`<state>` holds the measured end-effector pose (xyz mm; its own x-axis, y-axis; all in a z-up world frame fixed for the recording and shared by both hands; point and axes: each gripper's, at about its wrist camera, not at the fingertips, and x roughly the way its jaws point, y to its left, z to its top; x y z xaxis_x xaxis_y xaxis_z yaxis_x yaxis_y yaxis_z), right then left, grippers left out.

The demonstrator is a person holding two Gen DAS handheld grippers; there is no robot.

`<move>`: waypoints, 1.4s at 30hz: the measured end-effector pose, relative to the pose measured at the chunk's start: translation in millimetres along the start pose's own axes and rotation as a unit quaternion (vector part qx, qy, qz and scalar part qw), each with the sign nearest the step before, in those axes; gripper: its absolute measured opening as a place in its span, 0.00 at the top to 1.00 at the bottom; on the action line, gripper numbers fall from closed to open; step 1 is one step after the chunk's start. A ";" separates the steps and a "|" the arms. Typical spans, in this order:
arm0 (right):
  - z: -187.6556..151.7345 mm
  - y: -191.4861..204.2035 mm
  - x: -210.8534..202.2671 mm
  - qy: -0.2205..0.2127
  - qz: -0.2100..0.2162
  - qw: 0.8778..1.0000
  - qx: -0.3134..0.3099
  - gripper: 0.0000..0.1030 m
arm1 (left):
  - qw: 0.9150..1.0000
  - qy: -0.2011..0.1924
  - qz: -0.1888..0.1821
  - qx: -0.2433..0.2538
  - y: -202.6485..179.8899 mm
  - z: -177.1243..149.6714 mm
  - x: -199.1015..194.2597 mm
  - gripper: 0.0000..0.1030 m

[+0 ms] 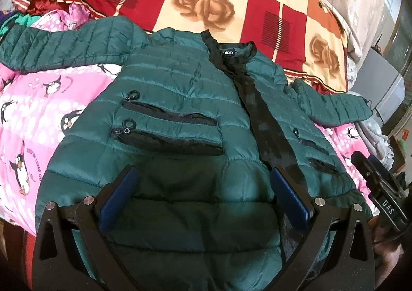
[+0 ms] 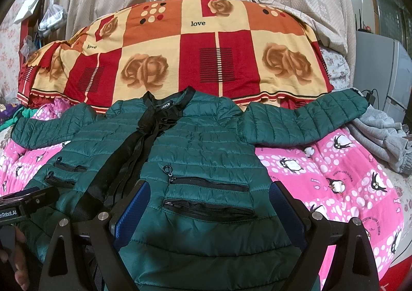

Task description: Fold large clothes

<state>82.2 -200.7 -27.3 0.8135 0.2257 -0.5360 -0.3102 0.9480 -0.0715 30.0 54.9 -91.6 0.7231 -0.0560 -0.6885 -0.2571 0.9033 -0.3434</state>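
A dark green quilted puffer jacket lies face up and spread flat on a pink penguin blanket, collar away from me and both sleeves stretched out sideways. It has a black front placket and black zip pockets. My left gripper is open, its blue pads hovering over the jacket's lower left panel near the hem. My right gripper is open over the lower right panel of the jacket, below the zip pockets. Neither holds any cloth.
A red, orange and cream rose-patterned quilt is piled behind the collar. A grey garment lies beyond the right sleeve. A grey appliance stands at the right. The pink blanket extends to the right of the jacket.
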 end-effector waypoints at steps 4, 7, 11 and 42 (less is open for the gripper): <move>-0.1 0.1 -0.3 0.000 0.000 1.000 0.000 0.11 | 1.000 0.005 -0.003 -0.003 1.0 -0.1 1.0 0.00; 0.0 0.3 0.1 0.001 0.000 1.000 0.000 0.11 | 1.000 0.006 -0.004 -0.004 1.0 0.1 1.4 0.00; 0.2 0.0 0.3 0.002 0.000 1.000 0.000 0.11 | 1.000 0.007 -0.005 -0.005 0.9 0.0 1.6 0.00; -0.2 -0.4 0.1 0.000 0.000 1.000 0.000 0.11 | 1.000 0.008 -0.005 -0.005 2.2 -0.5 1.5 0.00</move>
<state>82.3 -201.1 -27.5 0.8130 0.2260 -0.5367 -0.3101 0.9481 -0.0704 30.2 56.6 -93.7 0.7150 -0.0711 -0.6955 -0.2569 0.8985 -0.3559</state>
